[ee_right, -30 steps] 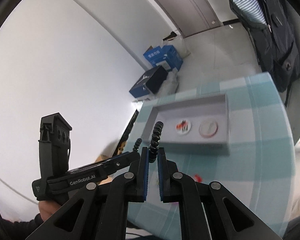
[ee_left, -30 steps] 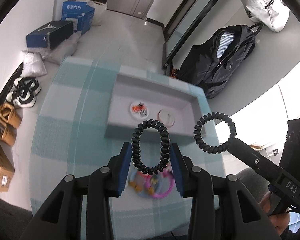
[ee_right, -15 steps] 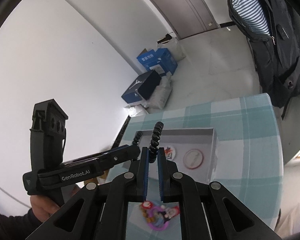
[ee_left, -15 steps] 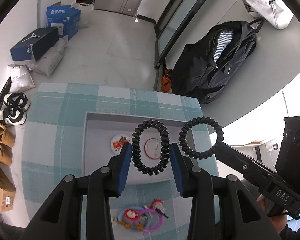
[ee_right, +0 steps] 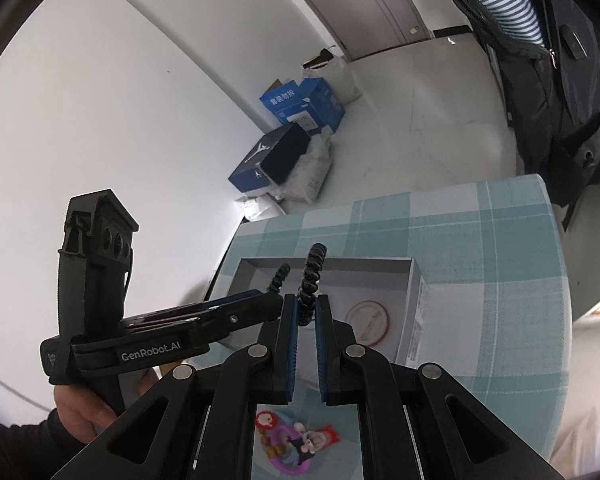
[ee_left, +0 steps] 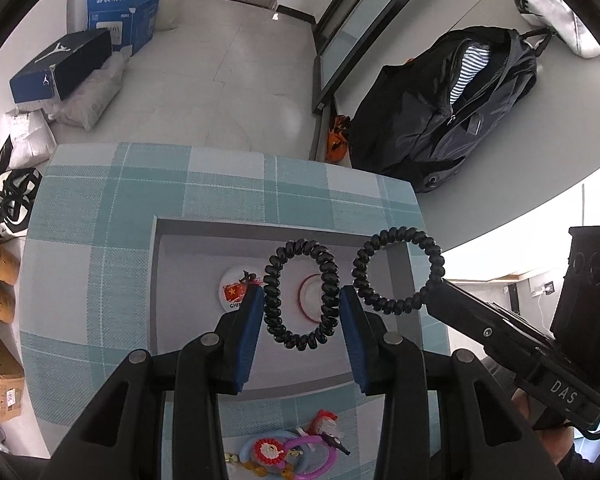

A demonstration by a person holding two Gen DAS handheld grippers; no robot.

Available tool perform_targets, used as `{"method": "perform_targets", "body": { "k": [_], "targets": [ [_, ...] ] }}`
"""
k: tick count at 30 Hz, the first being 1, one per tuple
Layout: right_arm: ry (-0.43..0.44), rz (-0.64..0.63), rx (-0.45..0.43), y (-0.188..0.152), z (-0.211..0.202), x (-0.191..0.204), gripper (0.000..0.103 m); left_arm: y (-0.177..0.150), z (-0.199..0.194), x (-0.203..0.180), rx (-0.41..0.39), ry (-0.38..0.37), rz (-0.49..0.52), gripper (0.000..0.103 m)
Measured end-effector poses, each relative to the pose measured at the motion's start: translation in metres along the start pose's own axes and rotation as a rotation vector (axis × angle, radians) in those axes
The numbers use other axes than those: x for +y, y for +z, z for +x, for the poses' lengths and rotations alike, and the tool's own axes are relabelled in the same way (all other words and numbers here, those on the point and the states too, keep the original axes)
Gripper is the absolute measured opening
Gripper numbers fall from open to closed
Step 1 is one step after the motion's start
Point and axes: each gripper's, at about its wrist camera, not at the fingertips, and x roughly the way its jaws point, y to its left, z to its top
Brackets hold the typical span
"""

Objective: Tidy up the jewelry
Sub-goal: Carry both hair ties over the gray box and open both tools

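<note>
My left gripper (ee_left: pixel 300 312) is shut on a black coil hair tie (ee_left: pixel 324 276), held upright between its blue pads above the grey tray (ee_left: pixel 276 227). My right gripper (ee_right: pixel 307 314) is shut on a second black coil hair tie (ee_right: pixel 313 270); that tie also shows in the left wrist view (ee_left: pixel 428 248), over the tray's right wall. Two round badges lie in the tray, one with a red flag (ee_left: pixel 236 290) and one white with a red rim (ee_right: pixel 368 320). Both grippers hang well above the table.
A pile of coloured hair rings and clips (ee_left: pixel 288 450) lies on the teal checked tablecloth (ee_left: pixel 100 240) in front of the tray. Beyond the table are blue boxes (ee_left: pixel 120 12), shoes (ee_left: pixel 8 204) and a black bag (ee_left: pixel 452 108) on the floor.
Both grippers have risen and drawn back with their hair ties; the tray and table now sit lower and farther off in both views. The grips have not changed.
</note>
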Motion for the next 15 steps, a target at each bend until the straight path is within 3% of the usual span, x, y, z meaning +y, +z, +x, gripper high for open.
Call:
{"method": "perform_targets", "body": {
  "k": [9, 13, 14, 15],
  "targets": [
    [-0.018, 0.001, 0.025, -0.001, 0.006, 0.000, 0.008, 0.004, 0.006, 0.004, 0.013, -0.041, -0.024, 0.035],
    [-0.055, 0.026, 0.058, -0.001, 0.013, -0.004, 0.012, 0.007, 0.012, 0.009, 0.065, -0.065, -0.069, 0.044],
    [-0.052, 0.039, 0.058, -0.001, 0.013, -0.006, 0.013, 0.007, 0.011, 0.009, 0.064, -0.062, -0.068, 0.049],
    [-0.050, 0.044, 0.057, -0.001, 0.012, -0.007, 0.020, 0.006, 0.009, 0.008, 0.053, -0.052, -0.059, 0.063]
  ]
}}
